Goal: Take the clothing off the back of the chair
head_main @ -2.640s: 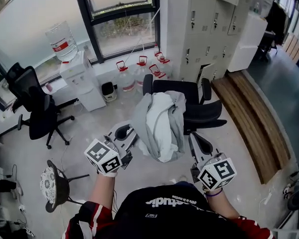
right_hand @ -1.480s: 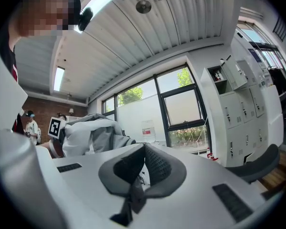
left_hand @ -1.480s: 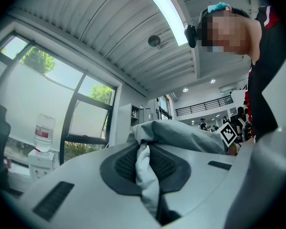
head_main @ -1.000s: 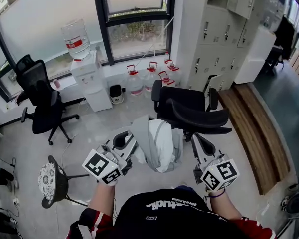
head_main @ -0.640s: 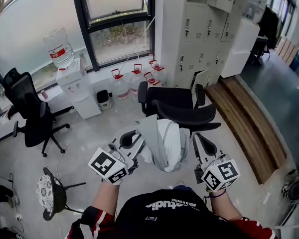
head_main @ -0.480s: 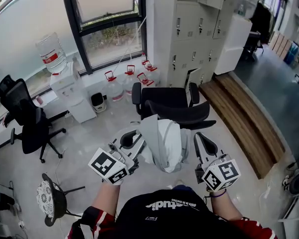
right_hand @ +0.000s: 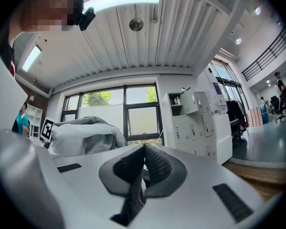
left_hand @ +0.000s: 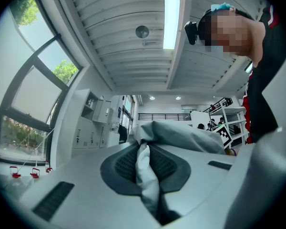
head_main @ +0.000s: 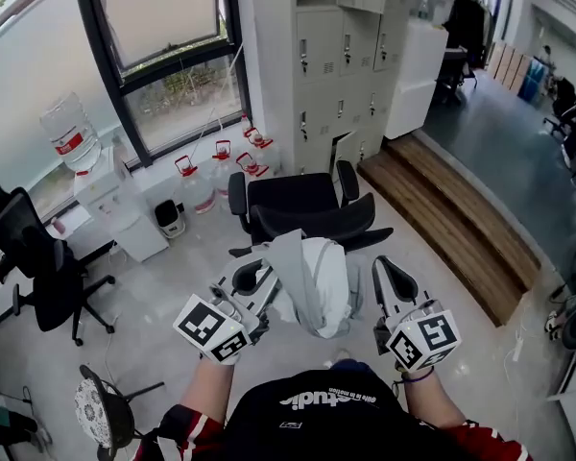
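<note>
The grey and white clothing (head_main: 315, 284) hangs bunched between my two grippers, clear of the black chair (head_main: 302, 209), whose back is bare. In the head view my left gripper (head_main: 267, 279) is at its left edge and my right gripper (head_main: 377, 265) at its right edge. The left gripper view shows my left gripper (left_hand: 144, 149) shut on a pale fold of the clothing (left_hand: 145, 173), which runs off to the right. In the right gripper view my right gripper (right_hand: 143, 148) is shut with a dark fold of cloth (right_hand: 132, 194) pinched low between the jaws, and the bulk of the clothing (right_hand: 83, 137) lies to its left.
Grey lockers (head_main: 336, 56) stand behind the chair, with water jugs (head_main: 197, 185) and a water dispenser (head_main: 101, 195) under the window. A second black chair (head_main: 34, 257) and a stool (head_main: 101, 416) are at the left. A raised wooden platform (head_main: 461, 229) runs along the right.
The clothing lay over the chair back in the earliest frame; now it is off it, carried between both grippers. The view has swung right and the chair sits farther away.
</note>
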Motion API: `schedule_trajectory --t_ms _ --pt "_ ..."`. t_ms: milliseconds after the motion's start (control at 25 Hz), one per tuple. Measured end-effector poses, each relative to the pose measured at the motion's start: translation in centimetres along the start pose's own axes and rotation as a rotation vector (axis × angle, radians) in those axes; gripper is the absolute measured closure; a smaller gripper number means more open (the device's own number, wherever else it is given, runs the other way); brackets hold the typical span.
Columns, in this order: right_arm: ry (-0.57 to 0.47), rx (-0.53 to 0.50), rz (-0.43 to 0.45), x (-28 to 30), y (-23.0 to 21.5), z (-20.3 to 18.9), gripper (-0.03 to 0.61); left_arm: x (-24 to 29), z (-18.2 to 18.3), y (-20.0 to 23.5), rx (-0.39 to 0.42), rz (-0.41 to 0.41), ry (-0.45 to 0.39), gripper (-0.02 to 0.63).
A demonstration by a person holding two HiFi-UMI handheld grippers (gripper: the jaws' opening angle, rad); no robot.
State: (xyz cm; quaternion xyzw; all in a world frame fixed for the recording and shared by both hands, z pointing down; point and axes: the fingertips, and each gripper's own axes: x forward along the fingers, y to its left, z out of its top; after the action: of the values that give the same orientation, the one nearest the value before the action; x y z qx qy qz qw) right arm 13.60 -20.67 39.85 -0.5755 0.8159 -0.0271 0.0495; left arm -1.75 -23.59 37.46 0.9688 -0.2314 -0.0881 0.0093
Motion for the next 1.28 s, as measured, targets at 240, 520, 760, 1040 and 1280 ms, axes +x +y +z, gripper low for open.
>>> schedule_trajectory --t_ms 240,520,760,1040,1280 --pt "0.0 0.001 -0.041 -1.2 -1.4 -0.3 0.568 0.9 -0.8 -0.8 -0.01 -0.017 0.005 0.578" --pt "0.004 -0.011 -0.045 -0.8 -1.0 -0.1 0.568 0.8 -0.5 -0.2 -0.019 -0.023 0.003 0.578" --pt "0.006 -0.015 -0.043 -0.8 -1.0 -0.3 0.568 0.8 -0.8 -0.3 -0.02 -0.022 0.001 0.578" --pt "0.013 -0.014 -0.035 -0.7 -0.6 -0.4 0.568 0.6 -0.8 -0.2 -0.025 -0.022 -0.001 0.578" --pt "0.015 -0.019 -0.023 -0.7 -0.6 -0.5 0.568 0.8 -0.9 -0.3 -0.024 -0.022 0.003 0.578"
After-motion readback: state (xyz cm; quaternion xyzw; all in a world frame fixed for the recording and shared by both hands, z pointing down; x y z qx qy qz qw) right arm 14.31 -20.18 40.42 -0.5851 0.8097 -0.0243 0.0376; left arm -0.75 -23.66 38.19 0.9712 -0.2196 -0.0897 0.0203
